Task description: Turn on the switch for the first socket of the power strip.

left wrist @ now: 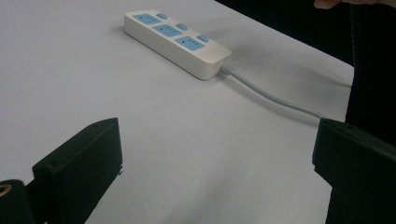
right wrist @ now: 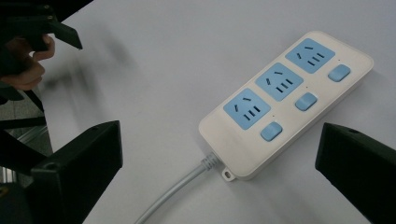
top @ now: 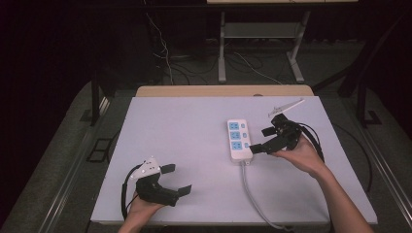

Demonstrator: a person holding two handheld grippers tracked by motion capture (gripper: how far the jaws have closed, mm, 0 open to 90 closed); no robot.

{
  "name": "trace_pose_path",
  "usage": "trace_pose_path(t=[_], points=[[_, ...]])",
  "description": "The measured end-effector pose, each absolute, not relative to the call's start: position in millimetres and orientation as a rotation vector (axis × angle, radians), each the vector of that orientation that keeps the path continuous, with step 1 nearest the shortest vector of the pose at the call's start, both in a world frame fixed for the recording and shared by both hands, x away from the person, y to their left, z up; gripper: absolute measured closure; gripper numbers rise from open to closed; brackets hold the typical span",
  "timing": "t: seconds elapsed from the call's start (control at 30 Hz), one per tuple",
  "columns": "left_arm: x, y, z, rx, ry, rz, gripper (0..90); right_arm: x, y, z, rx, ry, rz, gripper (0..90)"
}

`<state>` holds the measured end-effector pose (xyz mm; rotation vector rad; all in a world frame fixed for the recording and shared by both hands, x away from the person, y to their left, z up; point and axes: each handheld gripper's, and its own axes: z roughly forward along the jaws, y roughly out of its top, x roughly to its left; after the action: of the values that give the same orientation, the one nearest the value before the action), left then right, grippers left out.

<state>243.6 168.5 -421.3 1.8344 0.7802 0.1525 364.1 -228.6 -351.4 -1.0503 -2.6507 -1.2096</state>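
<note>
A white power strip (top: pixel 238 140) with three blue sockets and blue switches lies right of the table's middle; its grey cable (top: pixel 253 194) runs toward the front edge. My right gripper (top: pixel 260 141) is open just right of the strip, jaws pointing at its near end, nothing between them. The right gripper view has the strip (right wrist: pixel 285 100) and cable (right wrist: pixel 180 191) lying between its spread jaws. My left gripper (top: pixel 176 178) is open near the front left, well apart from the strip. From the left gripper view the strip (left wrist: pixel 176 41) lies far ahead, cable (left wrist: pixel 275 98) trailing right.
The white table top (top: pixel 184 131) has a wooden strip (top: pixel 223 91) along its far edge. A desk frame (top: pixel 262 43) and loose cables stand on the dark floor behind. The other hand with its gripper (right wrist: pixel 28 42) appears at the upper left of the right gripper view.
</note>
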Motion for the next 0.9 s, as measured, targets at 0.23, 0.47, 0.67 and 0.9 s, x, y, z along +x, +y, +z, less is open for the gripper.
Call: trace_pose_path(t=[0.23, 0.47, 0.67, 0.9], points=[[243.7, 169.3, -421.3, 1.835, 0.782, 0.155, 0.1, 375.8, -227.8, -360.8, -1.099, -2.636, -1.184, 0.3], [244.2, 169.2, -421.5, 1.837, 0.782, 0.153, 0.1, 383.1, -230.5, -364.9, -1.159, -2.629, -1.207, 0.3], [244.2, 169.7, -421.5, 1.835, 0.782, 0.155, 0.1, 387.0, -231.0, -367.1, -1.174, -2.618, -1.245, 6.0], [244.4, 169.7, -421.7, 1.839, 0.782, 0.155, 0.1, 391.6, -230.2, -371.4, -1.151, -2.619, -1.261, 28.4]])
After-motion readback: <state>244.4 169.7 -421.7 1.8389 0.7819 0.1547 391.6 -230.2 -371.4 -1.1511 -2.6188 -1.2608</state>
